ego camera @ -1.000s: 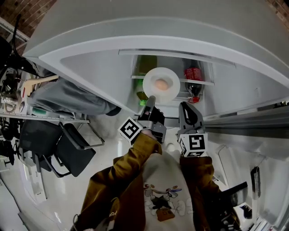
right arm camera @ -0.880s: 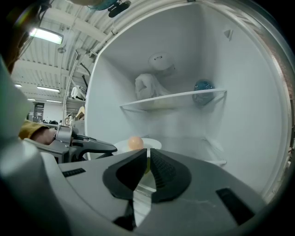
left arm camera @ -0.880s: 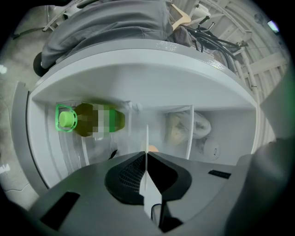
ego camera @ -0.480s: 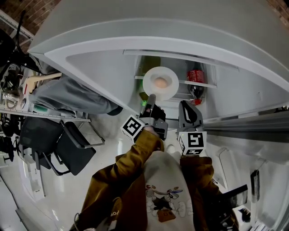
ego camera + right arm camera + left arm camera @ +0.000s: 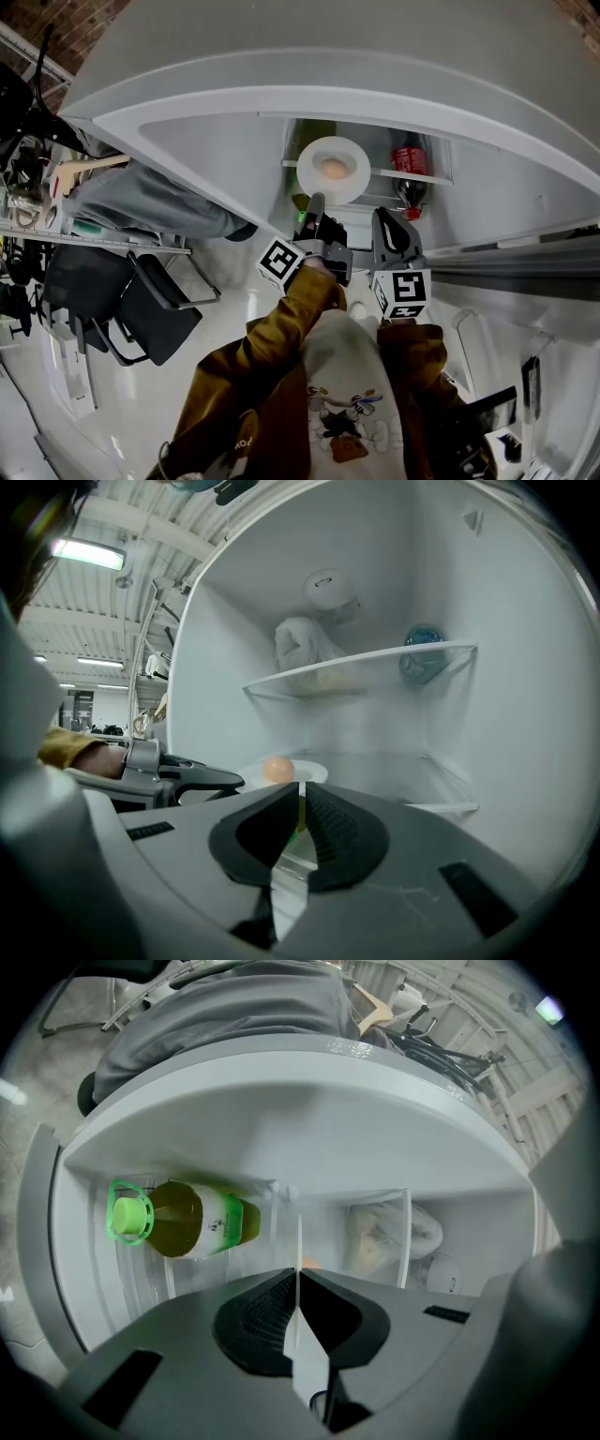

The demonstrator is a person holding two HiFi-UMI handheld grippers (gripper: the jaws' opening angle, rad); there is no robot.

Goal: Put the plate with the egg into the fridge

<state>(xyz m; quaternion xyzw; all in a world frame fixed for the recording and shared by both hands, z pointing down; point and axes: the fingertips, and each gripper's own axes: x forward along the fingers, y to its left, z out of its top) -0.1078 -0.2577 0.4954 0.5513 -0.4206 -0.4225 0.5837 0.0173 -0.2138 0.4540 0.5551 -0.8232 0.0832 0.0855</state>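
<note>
One plate (image 5: 352,184) in left gripper (image 5: 316,201)

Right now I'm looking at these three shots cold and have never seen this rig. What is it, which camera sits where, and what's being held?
There is no robot here: a person holds a pair of tongs in each hand. One picture comes from a camera on the person's head, looking steeply down. The other two come from cameras riding on each pair of tongs, looking along the jaws. The left tongs are shut on the rim of a white plate carrying an egg, held out into the open fridge. The right tongs are shut on nothing, just beside them. In the fridge are a green bottle, a red-labelled bottle and a bag on a shelf.
</note>
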